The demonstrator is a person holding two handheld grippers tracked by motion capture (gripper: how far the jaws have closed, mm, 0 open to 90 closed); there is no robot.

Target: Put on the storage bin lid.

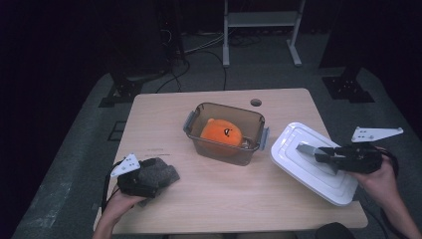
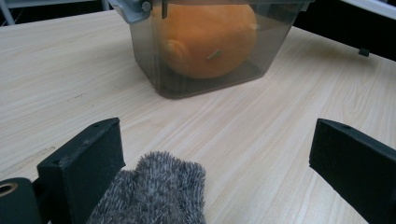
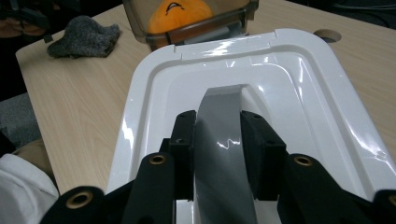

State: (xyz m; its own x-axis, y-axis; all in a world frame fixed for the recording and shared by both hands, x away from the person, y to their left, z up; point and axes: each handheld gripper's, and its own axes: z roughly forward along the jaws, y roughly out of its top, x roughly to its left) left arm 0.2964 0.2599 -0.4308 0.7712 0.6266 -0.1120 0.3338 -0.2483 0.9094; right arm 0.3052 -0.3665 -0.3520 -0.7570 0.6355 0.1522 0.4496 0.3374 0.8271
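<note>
Clamping grey handle [image 3: 224, 140] | right gripper [image 1: 309, 152] | lid [image 1: 298, 159] glossy white, rounded rectangle, stepped rim, tilted

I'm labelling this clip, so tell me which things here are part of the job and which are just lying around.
In the job:
- lid, clamped by its grey handle in the right gripper
- open bin
- orange plush inside it

Lying about:
- grey sock between the open left gripper jaws
- metal stand behind the table
</note>
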